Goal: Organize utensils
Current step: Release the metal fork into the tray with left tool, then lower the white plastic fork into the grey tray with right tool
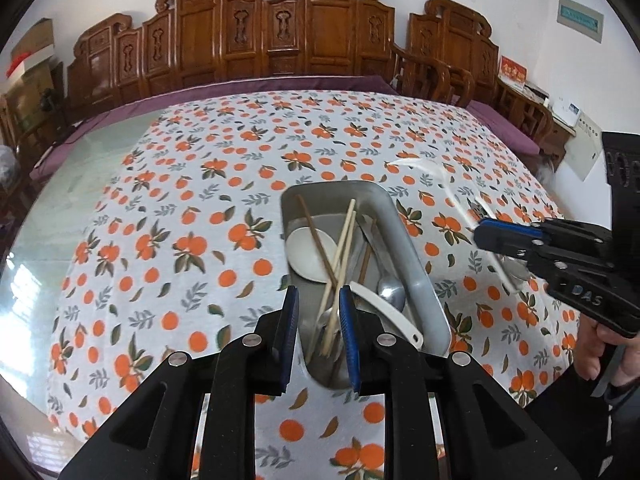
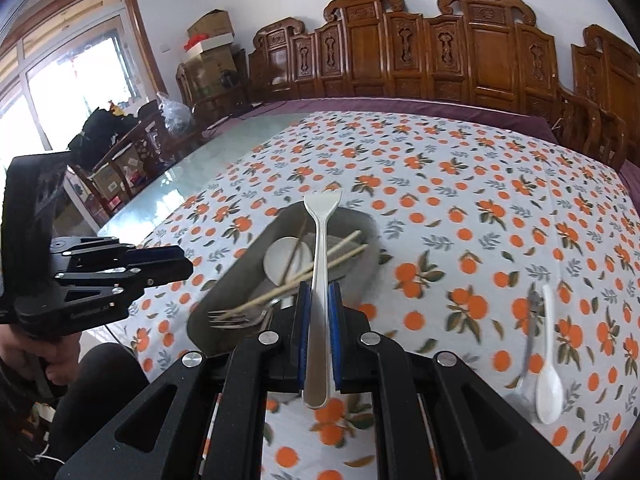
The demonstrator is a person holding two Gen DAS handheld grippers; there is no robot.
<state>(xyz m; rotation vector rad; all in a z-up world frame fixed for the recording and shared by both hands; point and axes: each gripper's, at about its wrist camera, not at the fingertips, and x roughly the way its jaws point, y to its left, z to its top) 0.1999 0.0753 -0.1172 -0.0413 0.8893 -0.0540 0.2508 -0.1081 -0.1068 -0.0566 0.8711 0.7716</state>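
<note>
The right gripper (image 2: 319, 300) clamps a white plastic fork (image 2: 320, 280) above the oblong metal tray (image 1: 416, 264), tines forward. The left gripper (image 1: 319, 300) hangs parted, empty. Chopsticks (image 1: 340, 264) cross the tray's blurred spoons; another white spoon (image 2: 549, 376) lies on the surface.

On the tabletop (image 2: 500, 168) stands a tray (image 1: 416, 280) holding chopsticks (image 1: 340, 264), a fork (image 2: 240, 316) and spoons. To its right on the cloth lie 2 more spoons (image 2: 548, 368), side by side.
</note>
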